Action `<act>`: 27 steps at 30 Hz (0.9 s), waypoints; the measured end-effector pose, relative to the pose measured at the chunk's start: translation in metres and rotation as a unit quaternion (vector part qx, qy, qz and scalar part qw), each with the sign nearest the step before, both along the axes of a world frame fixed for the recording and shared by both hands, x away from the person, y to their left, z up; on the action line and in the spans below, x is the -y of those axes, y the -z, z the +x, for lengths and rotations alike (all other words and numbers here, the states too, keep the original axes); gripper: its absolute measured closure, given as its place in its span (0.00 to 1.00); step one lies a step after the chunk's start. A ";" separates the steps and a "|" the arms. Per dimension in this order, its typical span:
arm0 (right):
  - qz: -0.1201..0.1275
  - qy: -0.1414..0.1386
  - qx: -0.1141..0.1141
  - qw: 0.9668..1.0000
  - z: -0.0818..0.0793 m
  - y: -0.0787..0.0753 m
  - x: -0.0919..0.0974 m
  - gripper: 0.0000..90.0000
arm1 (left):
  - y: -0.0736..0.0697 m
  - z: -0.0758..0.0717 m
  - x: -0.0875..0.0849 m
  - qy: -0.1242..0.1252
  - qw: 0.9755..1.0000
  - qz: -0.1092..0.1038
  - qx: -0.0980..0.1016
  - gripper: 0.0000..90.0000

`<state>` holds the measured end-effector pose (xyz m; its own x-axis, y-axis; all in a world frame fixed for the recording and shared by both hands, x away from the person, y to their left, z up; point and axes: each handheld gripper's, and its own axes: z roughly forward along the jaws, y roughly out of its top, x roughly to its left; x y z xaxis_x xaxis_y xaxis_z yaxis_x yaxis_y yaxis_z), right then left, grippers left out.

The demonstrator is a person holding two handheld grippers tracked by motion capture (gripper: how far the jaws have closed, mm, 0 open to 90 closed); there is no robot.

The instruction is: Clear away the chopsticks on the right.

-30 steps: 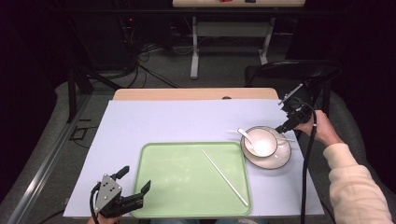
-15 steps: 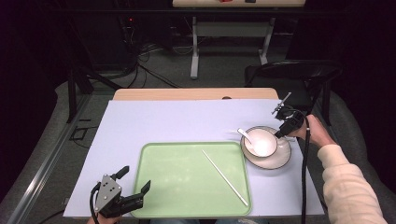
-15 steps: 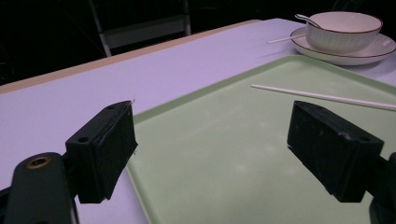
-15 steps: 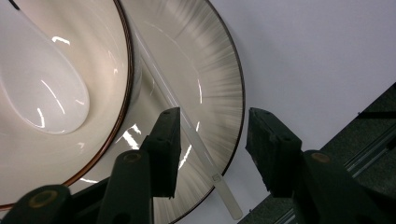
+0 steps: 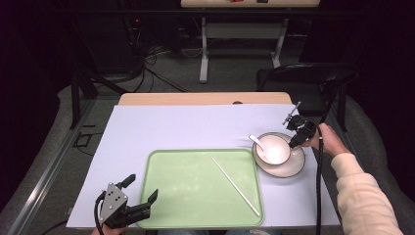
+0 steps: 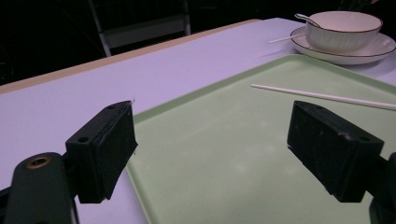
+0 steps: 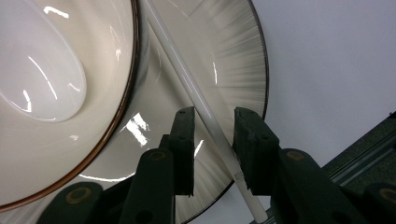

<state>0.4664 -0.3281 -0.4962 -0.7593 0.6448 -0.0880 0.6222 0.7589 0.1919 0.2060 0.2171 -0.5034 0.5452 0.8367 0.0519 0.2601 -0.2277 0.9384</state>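
Observation:
A white bowl (image 5: 275,151) with a white spoon (image 5: 256,142) in it stands on a brown-rimmed plate (image 5: 293,169) right of the green tray (image 5: 195,208). One white chopstick (image 7: 201,100) lies across the plate (image 7: 229,56) beside the bowl (image 7: 93,140). My right gripper (image 7: 214,119) points down over it at the plate's right side (image 5: 293,143). Its jaws have just been closing, and the chopstick runs between them with a gap still showing. Another chopstick (image 5: 235,186) lies on the tray. My left gripper (image 5: 140,188) stands open at the tray's front left corner (image 6: 210,149), holding nothing.
A pale lilac sheet (image 5: 186,127) covers the table, and a strip of wooden tabletop (image 5: 195,99) shows at the far edge. A dark chair (image 5: 303,81) stands behind the right side. Cables and table legs lie on the floor beyond.
My right gripper has come down toward the plate's right rim and its jaws have narrowed around the chopstick there. The left gripper has kept still.

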 end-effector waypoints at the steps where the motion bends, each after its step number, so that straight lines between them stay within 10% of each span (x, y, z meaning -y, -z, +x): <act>1: -0.002 0.000 -0.001 1.000 0.000 0.001 0.000 0.78 | 0.000 0.000 0.000 0.000 1.000 0.000 0.000 0.17; 13: 0.002 -0.016 0.002 1.000 -0.006 0.005 0.001 0.87 | 0.000 0.000 0.000 -0.001 1.000 0.000 0.000 0.17; 27: 0.023 0.027 0.022 0.999 -0.019 -0.003 0.002 0.93 | 0.000 0.000 0.000 -0.001 1.000 0.000 0.000 0.17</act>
<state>0.4474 -0.3301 -0.4929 -0.7192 0.6890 -0.0896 0.6527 0.7142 0.2527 0.2059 0.2170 -0.5033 0.5435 0.8378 0.0524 0.2601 -0.2274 0.9384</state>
